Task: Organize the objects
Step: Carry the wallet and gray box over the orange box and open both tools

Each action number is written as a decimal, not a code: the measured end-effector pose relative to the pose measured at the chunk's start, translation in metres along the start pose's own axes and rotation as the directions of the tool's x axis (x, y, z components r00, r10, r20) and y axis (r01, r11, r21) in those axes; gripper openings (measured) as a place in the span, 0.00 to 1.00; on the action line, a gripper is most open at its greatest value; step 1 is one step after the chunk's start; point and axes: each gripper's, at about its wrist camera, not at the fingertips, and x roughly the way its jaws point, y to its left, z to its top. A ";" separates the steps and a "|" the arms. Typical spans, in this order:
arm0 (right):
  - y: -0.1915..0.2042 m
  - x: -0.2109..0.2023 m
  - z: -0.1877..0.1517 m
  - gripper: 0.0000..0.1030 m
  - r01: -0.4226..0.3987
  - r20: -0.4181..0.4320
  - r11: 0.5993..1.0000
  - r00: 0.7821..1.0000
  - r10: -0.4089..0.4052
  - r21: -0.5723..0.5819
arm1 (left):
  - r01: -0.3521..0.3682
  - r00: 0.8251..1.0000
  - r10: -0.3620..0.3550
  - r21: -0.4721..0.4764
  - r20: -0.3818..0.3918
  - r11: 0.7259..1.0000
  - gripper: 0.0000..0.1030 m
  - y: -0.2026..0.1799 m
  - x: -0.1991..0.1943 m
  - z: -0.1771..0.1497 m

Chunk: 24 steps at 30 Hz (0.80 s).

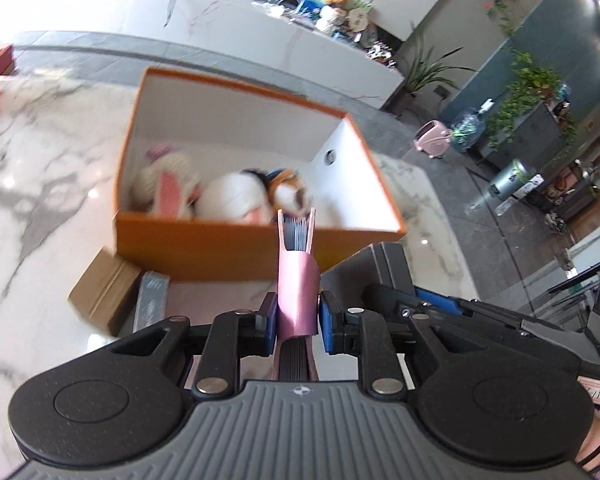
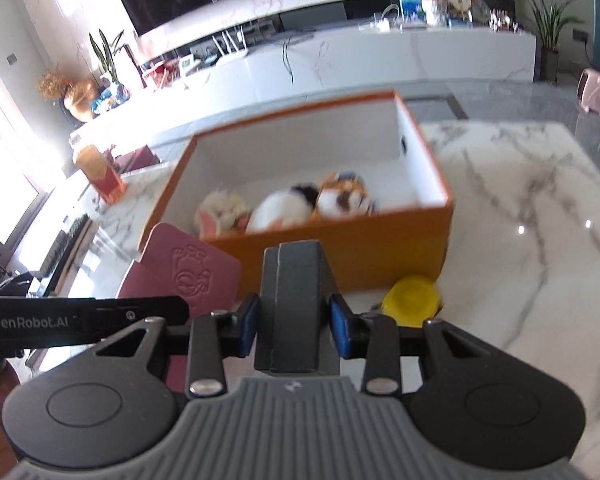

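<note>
Two loads in the air at once, just short of the orange box (image 1: 260, 248). Left gripper (image 1: 298, 320): jaws pinching a pink notebook (image 1: 296, 292) by its spine, page edges pointing toward the box's near wall. Right gripper (image 2: 294, 320): jaws clamped on a dark grey box (image 2: 296, 300), held upright in front of that same wall. Inside the orange box, three plush toys (image 2: 300, 204) crowded against the near side; far half bare and white. On the marble surface (image 2: 520, 208): a yellow lid (image 2: 414, 300) beside the box's corner, plus a brown carton (image 1: 104, 292) and a grey packet (image 1: 152, 304) by the wall.

Risks from here, as a guess: notebook clipping the near rim if not lifted higher; pinch on the spine alone, so covers liable to splay. Both hands close together, collision likely. Dropping onto the plush, tipping.
</note>
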 end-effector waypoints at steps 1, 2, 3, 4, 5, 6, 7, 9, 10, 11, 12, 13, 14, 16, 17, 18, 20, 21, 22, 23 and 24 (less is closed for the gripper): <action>-0.004 -0.006 0.010 0.38 -0.001 0.020 1.000 1.000 0.001 -0.006 | 0.013 1.000 -0.013 0.006 0.007 1.000 0.24 -0.004 0.000 0.008; -0.008 -0.010 0.020 0.38 -0.007 0.039 1.000 0.999 0.007 -0.008 | 0.025 1.000 -0.025 0.015 0.016 1.000 0.24 -0.010 0.001 0.017; -0.013 -0.014 0.030 0.38 -0.013 0.054 1.000 0.998 0.014 -0.008 | 0.032 0.999 -0.033 0.024 0.027 0.999 0.24 -0.016 0.002 0.026; -0.017 -0.018 0.042 0.38 -0.019 0.071 1.000 0.997 0.020 -0.008 | 0.038 0.998 -0.039 0.035 0.040 0.999 0.24 -0.021 0.003 0.035; -0.021 -0.019 0.052 0.38 -0.023 0.085 1.000 0.996 0.024 -0.007 | 0.043 0.998 -0.045 0.046 0.053 0.998 0.24 -0.027 0.007 0.043; -0.024 -0.018 0.064 0.38 -0.024 0.101 1.000 0.995 0.025 -0.010 | 0.047 0.997 -0.050 0.051 0.065 0.998 0.24 -0.031 0.011 0.052; -0.028 -0.017 0.074 0.38 -0.024 0.114 1.000 0.993 0.025 -0.013 | 0.052 0.996 -0.056 0.050 0.072 0.997 0.24 -0.034 0.017 0.061; -0.036 -0.008 0.093 0.38 -0.021 0.127 1.000 0.992 0.022 -0.013 | 0.067 0.995 -0.070 0.041 0.075 0.997 0.24 -0.038 0.034 0.075; -0.041 -0.001 0.101 0.38 -0.021 0.121 1.000 0.992 0.022 -0.009 | 0.071 0.995 -0.074 0.036 0.074 0.997 0.24 -0.039 0.045 0.080; -0.047 0.008 0.108 0.38 -0.020 0.112 1.000 0.994 0.020 -0.001 | 0.071 0.995 -0.073 0.034 0.068 0.997 0.24 -0.039 0.057 0.084; -0.053 0.017 0.113 0.38 -0.011 0.101 1.000 0.995 0.011 0.005 | 0.071 0.996 -0.073 0.027 0.058 0.997 0.24 -0.039 0.070 0.087; -0.058 0.027 0.117 0.38 -0.005 0.090 1.000 0.996 0.005 0.001 | 0.074 0.996 -0.074 0.010 0.050 0.997 0.24 -0.037 0.082 0.090; -0.061 0.035 0.119 0.38 -0.003 0.080 1.000 0.997 0.003 -0.003 | 0.075 0.996 -0.075 -0.009 0.041 0.997 0.24 -0.035 0.095 0.091; -0.069 0.054 0.121 0.38 0.004 0.039 1.000 0.999 -0.004 -0.002 | 0.075 0.997 -0.075 -0.036 0.021 0.996 0.24 -0.030 0.117 0.093; -0.071 0.060 0.121 0.38 0.007 0.024 1.000 1.000 -0.007 -0.003 | 0.071 0.997 -0.071 -0.047 0.014 0.996 0.24 -0.027 0.126 0.093; -0.073 0.066 0.120 0.38 0.015 0.010 1.000 1.000 -0.015 -0.005 | 0.068 0.998 -0.067 -0.056 0.006 0.996 0.24 -0.025 0.134 0.092; -0.078 0.073 0.118 0.38 0.039 -0.013 0.999 0.999 -0.039 -0.006 | 0.059 0.998 -0.060 -0.072 -0.012 0.996 0.24 -0.021 0.148 0.089; -0.081 0.075 0.118 0.38 0.043 -0.025 0.999 0.999 -0.043 0.000 | 0.052 0.998 -0.054 -0.077 -0.022 0.996 0.24 -0.019 0.153 0.085; -0.084 0.078 0.116 0.38 0.039 -0.037 0.999 0.999 -0.039 0.004 | 0.049 0.998 -0.052 -0.082 -0.032 0.995 0.24 -0.017 0.158 0.083; -0.086 0.080 0.115 0.38 0.035 -0.049 0.999 0.998 -0.034 0.005 | 0.051 0.998 -0.055 -0.089 -0.038 0.995 0.24 -0.016 0.163 0.081; -0.087 0.083 0.114 0.38 0.033 -0.061 0.999 0.998 -0.032 0.005 | 0.055 0.997 -0.060 -0.095 -0.043 0.994 0.24 -0.015 0.167 0.080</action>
